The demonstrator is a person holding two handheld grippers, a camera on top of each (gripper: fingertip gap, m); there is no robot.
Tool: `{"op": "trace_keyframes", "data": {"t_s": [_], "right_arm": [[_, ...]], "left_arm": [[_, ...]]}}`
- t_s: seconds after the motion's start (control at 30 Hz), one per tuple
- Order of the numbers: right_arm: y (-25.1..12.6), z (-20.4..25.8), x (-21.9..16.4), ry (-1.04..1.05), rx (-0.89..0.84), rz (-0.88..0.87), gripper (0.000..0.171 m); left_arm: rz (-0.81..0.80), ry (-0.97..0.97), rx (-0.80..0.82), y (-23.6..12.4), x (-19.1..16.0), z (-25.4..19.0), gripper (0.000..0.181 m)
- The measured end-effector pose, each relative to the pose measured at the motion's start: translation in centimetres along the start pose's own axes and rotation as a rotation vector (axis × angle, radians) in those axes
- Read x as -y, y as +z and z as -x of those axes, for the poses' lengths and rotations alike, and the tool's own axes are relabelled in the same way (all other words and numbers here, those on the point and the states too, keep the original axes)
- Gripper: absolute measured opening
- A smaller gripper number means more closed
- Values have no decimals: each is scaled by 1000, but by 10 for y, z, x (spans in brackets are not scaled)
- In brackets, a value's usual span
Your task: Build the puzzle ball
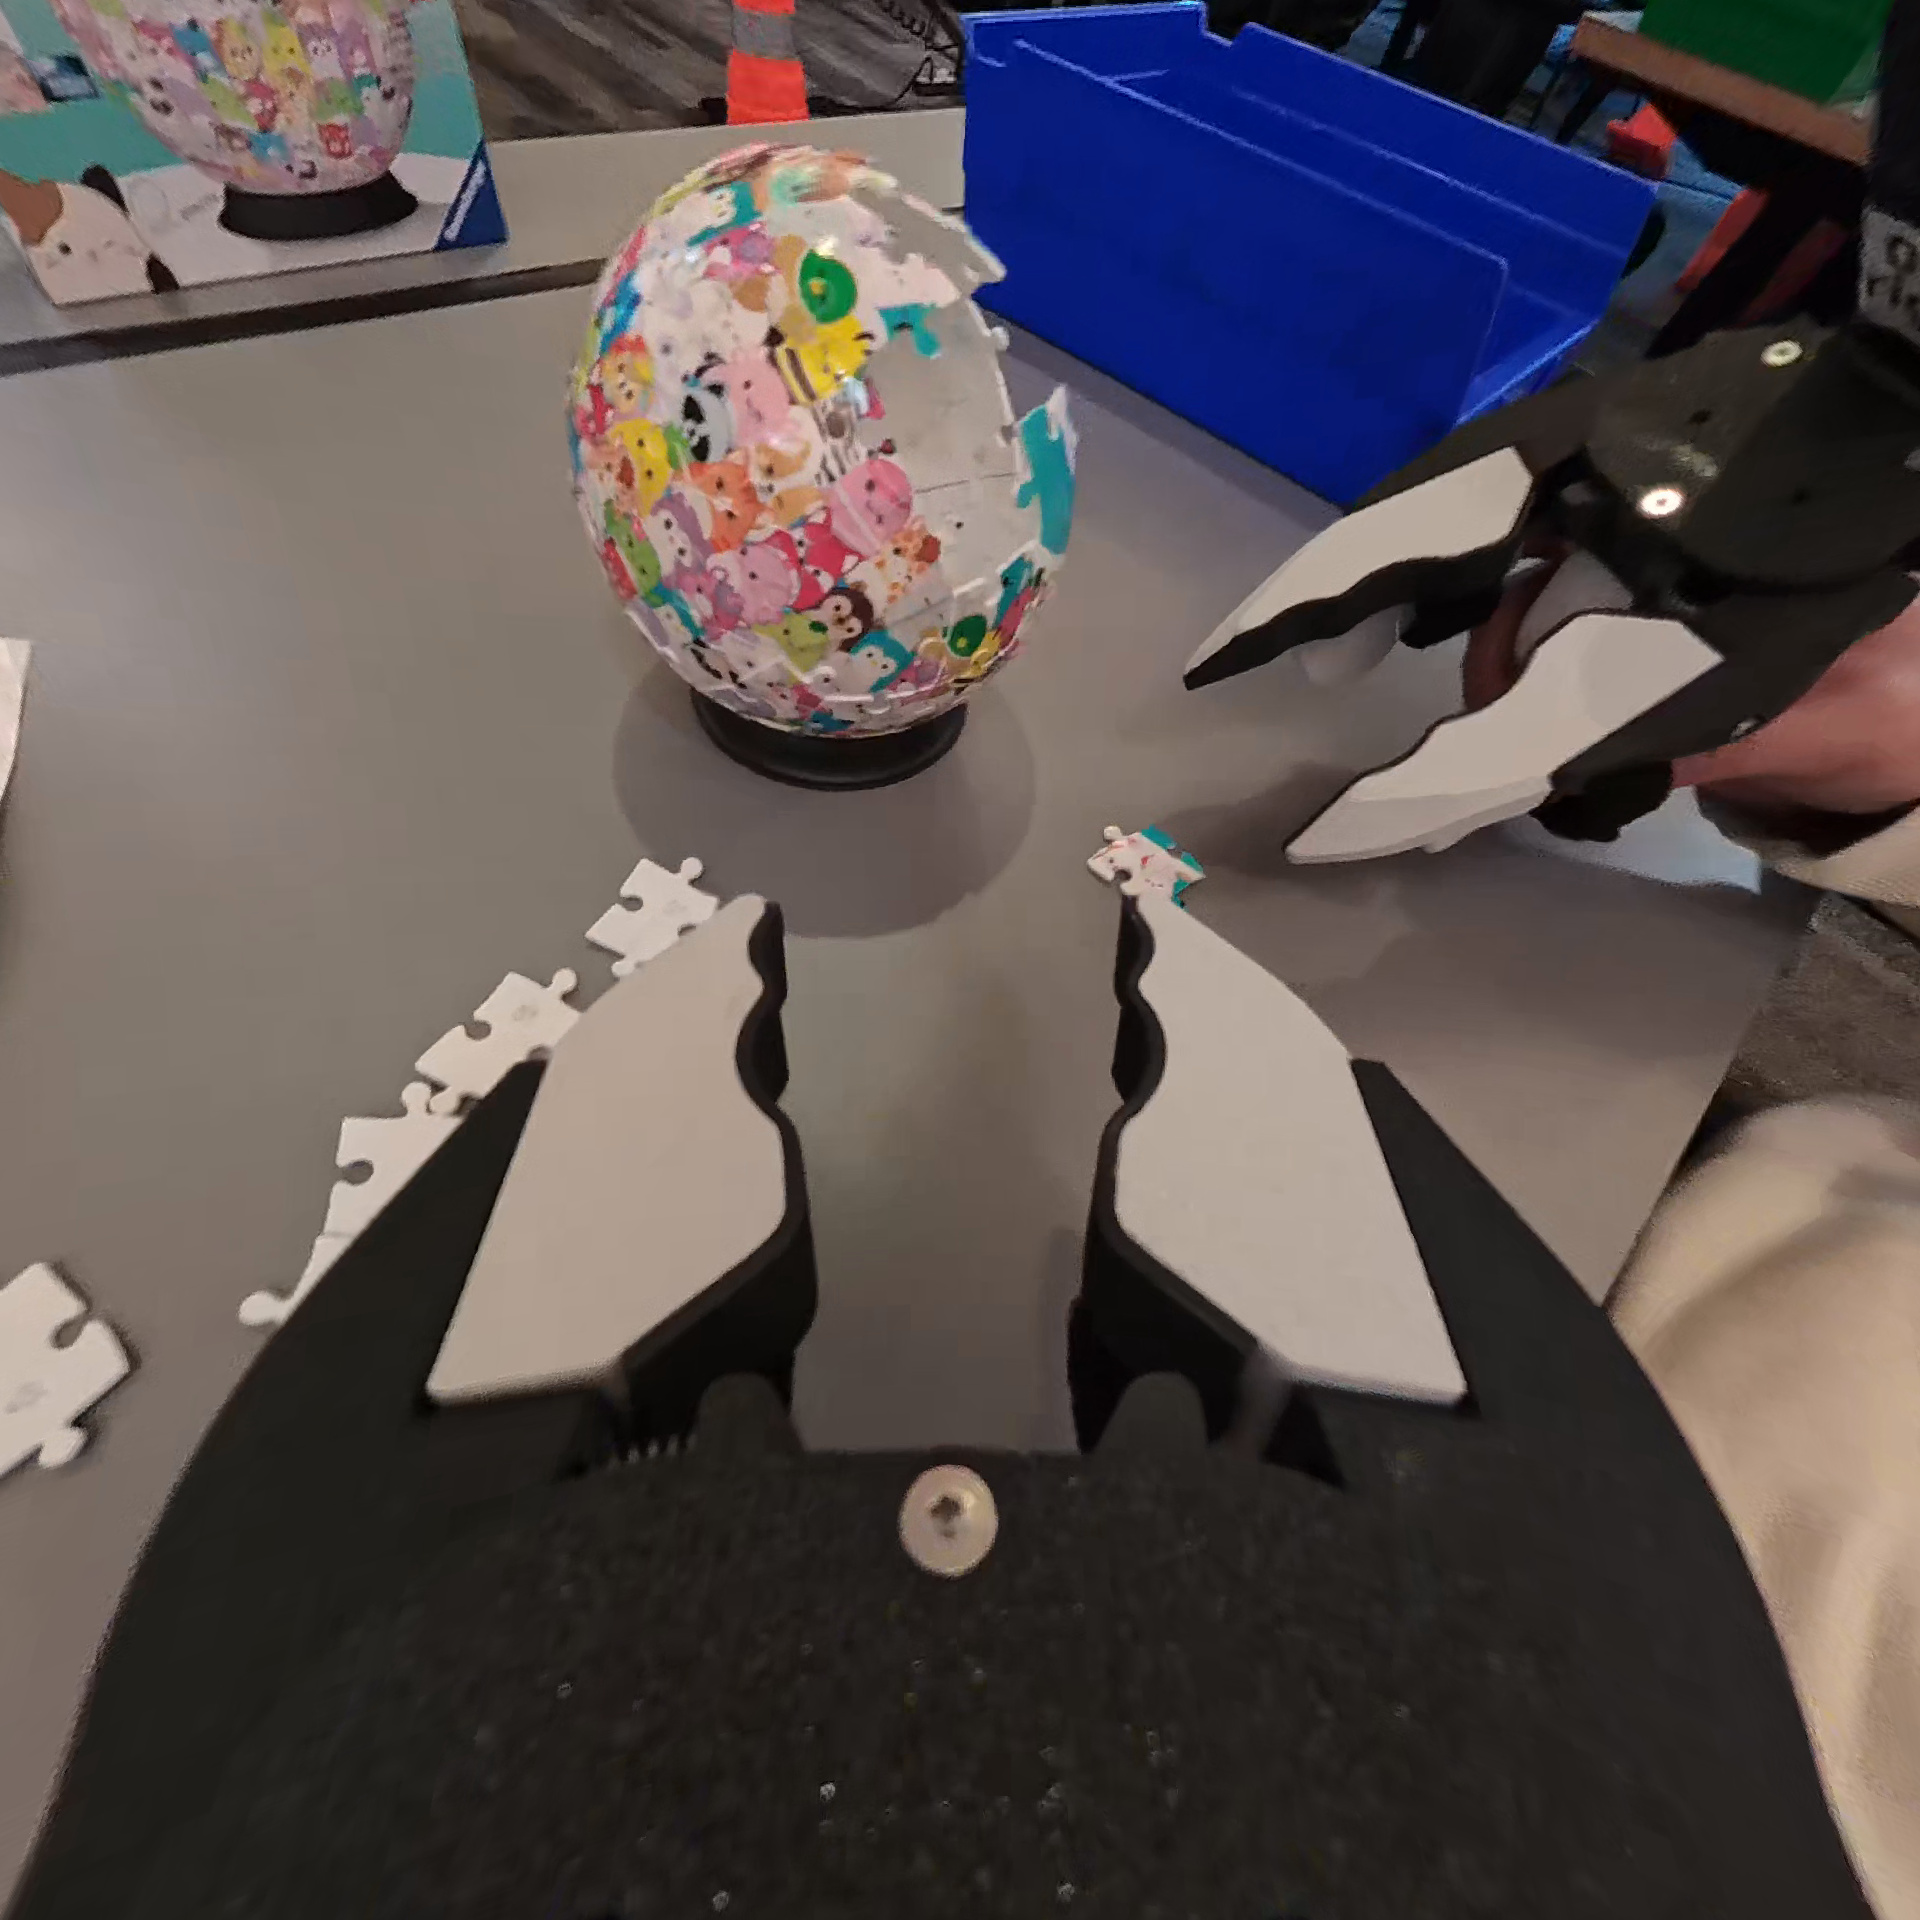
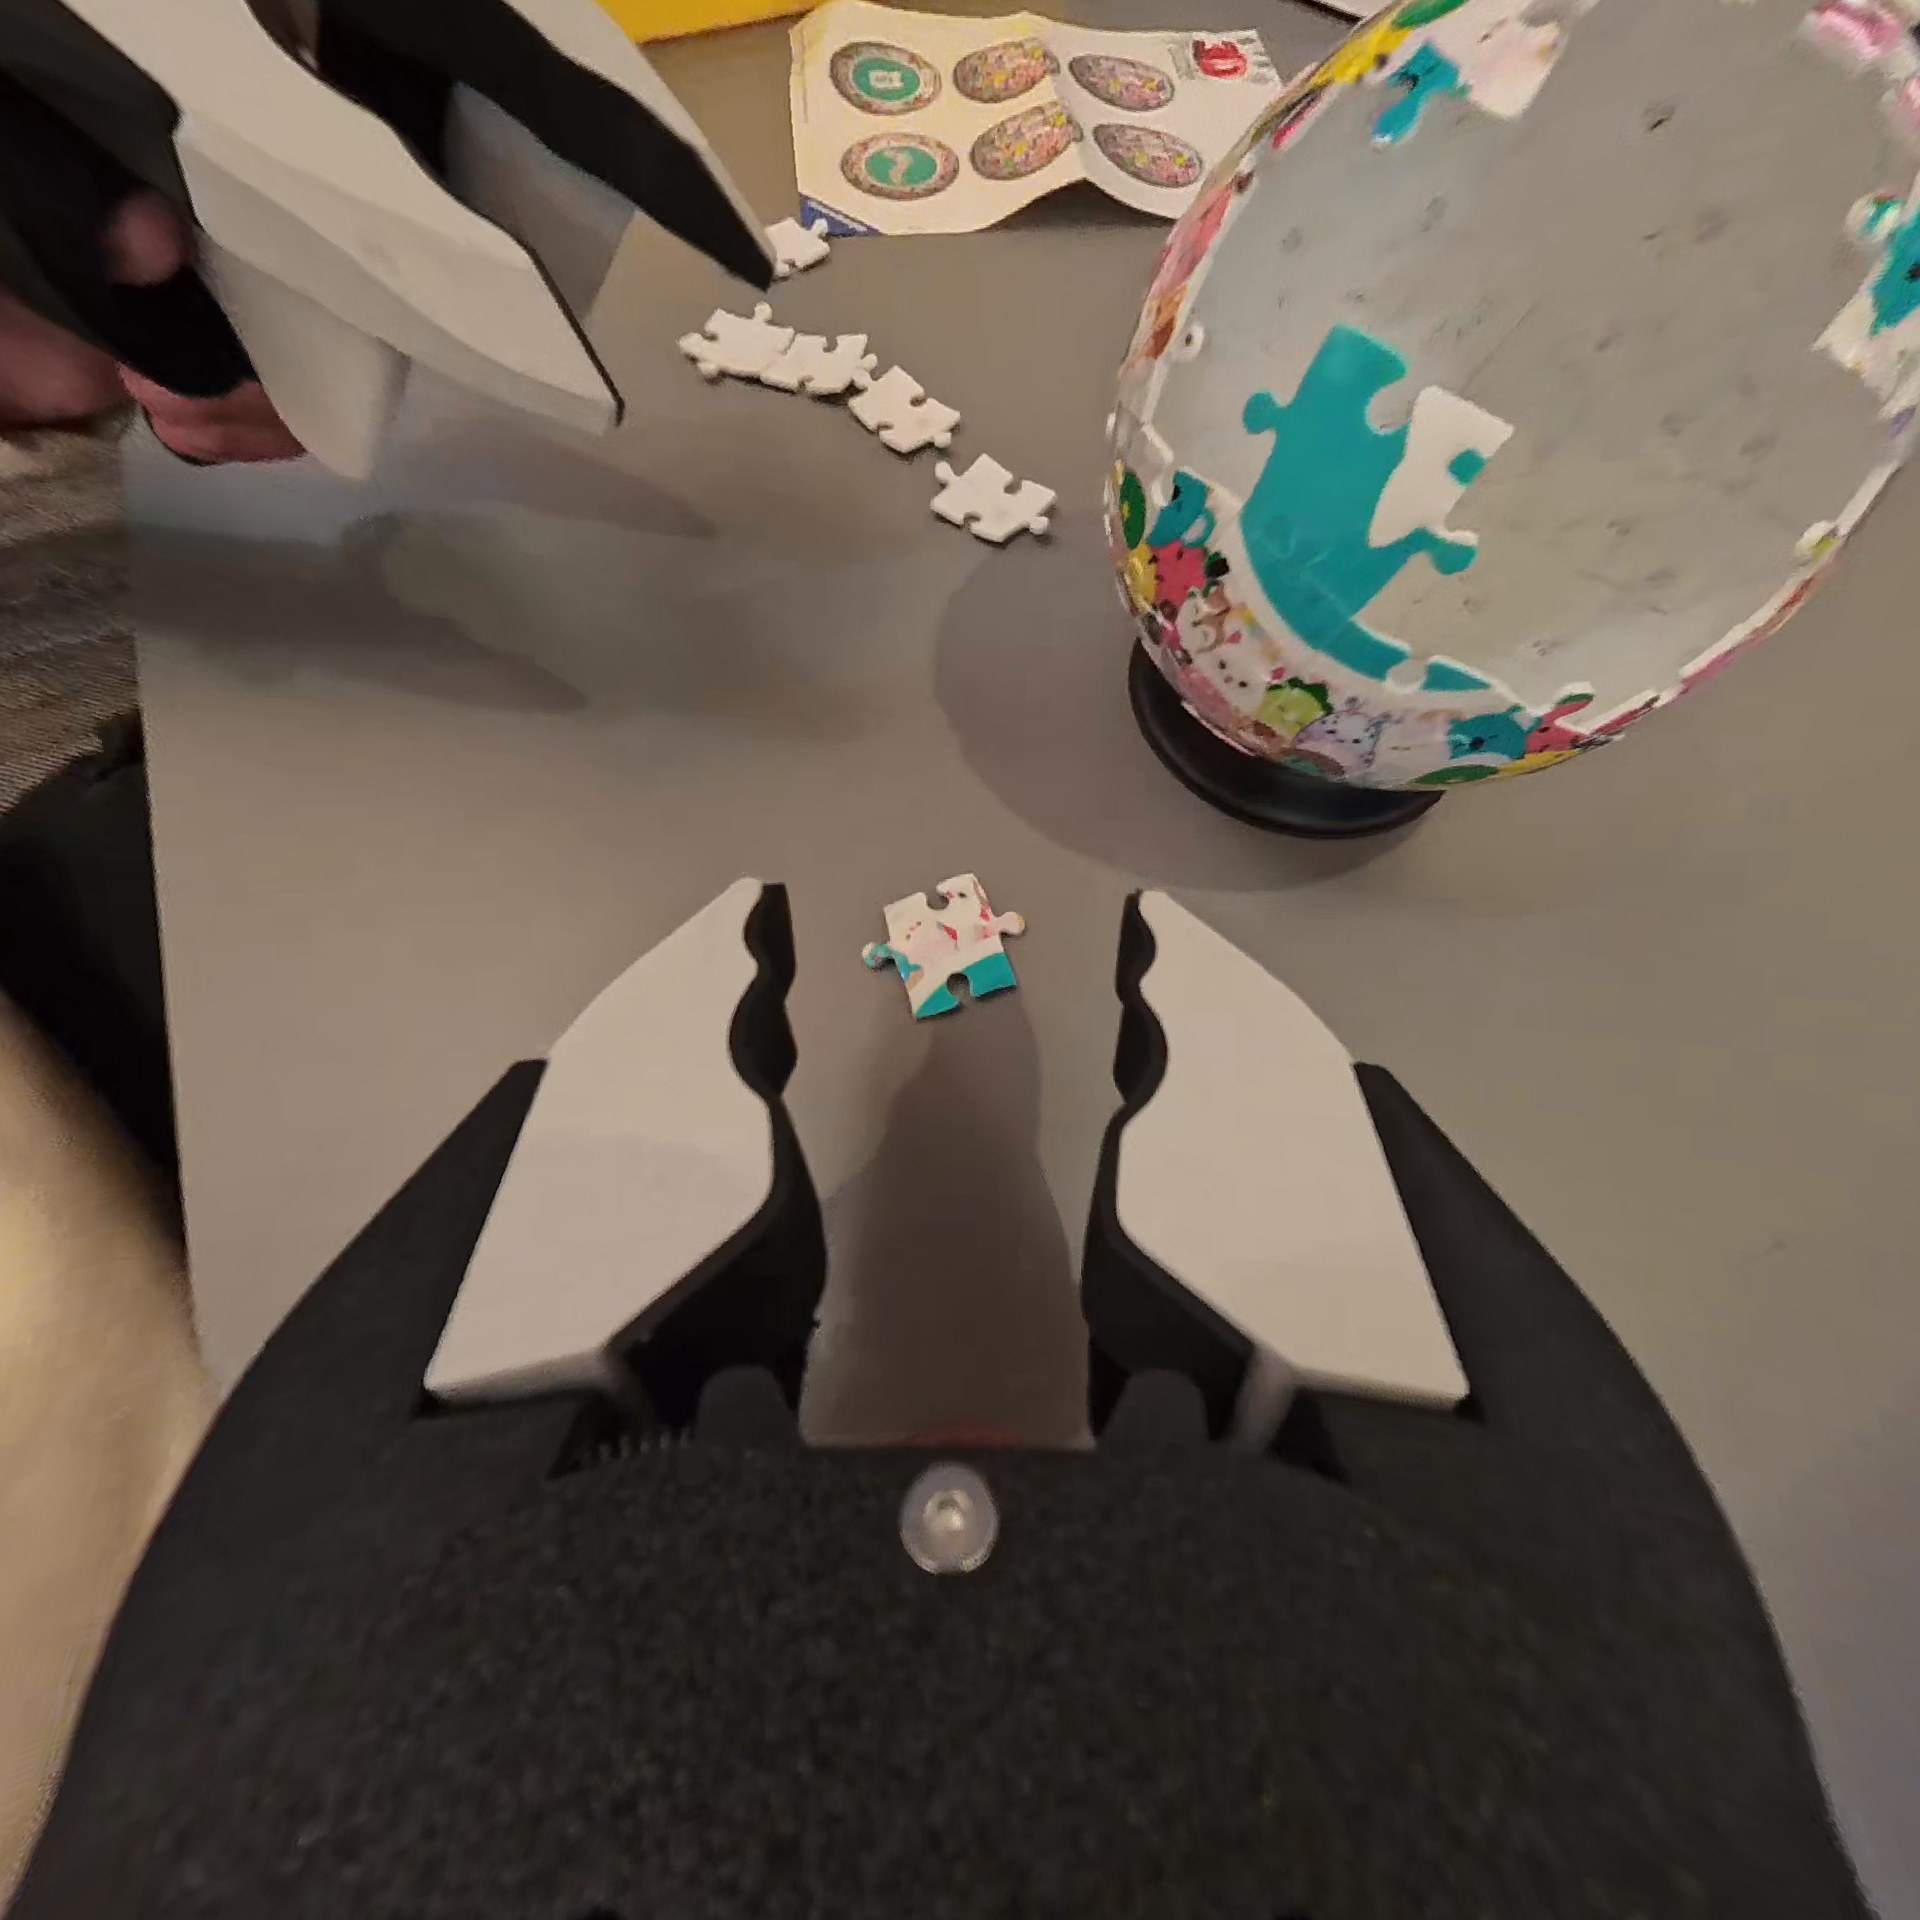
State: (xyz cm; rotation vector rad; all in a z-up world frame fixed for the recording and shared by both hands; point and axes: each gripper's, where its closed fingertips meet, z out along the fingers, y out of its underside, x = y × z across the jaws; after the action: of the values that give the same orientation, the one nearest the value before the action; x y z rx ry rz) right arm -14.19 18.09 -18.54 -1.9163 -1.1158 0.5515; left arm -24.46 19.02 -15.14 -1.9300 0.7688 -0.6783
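Your grey table carries everything, with its near edge running just behind both of your tools and a sleeve at the right. At the far right a blue bin sits close behind the puzzle ball, and the puzzle box stands at the far left corner. The ball rests on a black stand mid-table, partly built, with a large gap in its shell facing the right side. An instruction sheet lies flat beyond a row of white, face-down pieces on the left of the table, well apart from the ball. Your left gripper hangs with its jaws spread wide and nothing between them, its left finger covering part of that row. Your right gripper is likewise spread wide and empty, low over the table, and the single colourful loose piece lies flat on the table between its fingertips, touching neither. Bare table stretches between that piece and the stand.
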Motion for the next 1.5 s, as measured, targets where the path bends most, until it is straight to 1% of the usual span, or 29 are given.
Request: {"op": "trace_keyframes", "data": {"t_s": [0.1,0.23,0.37,0.53,0.67,0.8,1.03,1.23,1.33,1.43,1.5], "right_arm": [[-4,-8,-2,-8,-26,4,58],[-9,-13,-2,23,-18,-28,57],[-6,-17,-11,29,-26,6,58],[-3,-16,-15,30,-25,18,59],[-4,-18,-14,21,-28,17,59],[-4,-20,-17,21,-35,35,58],[-11,-31,-31,33,-44,101,52],[-2,-24,-49,-45,61,216,58],[8,-19,-42,-56,135,216,64],[19,-1,-29,-37,257,194,59],[26,2,-31,-106,230,222,60]], "left_arm": [[-12,24,-5,2,3,-1,60],[-6,-18,-39,4,2,1,61],[2,-35,-6,1,-1,13,61],[-32,-73,-3,-5,3,21,61],[-11,-69,11,-3,0,27,60],[2,-63,13,0,-3,25,60],[20,-2,2,0,-5,11,59],[80,96,-10,10,-14,5,57],[91,129,-51,16,-15,-4,56],[104,130,-91,21,-16,-12,55],[115,128,-102,24,-18,-15,54]]}}
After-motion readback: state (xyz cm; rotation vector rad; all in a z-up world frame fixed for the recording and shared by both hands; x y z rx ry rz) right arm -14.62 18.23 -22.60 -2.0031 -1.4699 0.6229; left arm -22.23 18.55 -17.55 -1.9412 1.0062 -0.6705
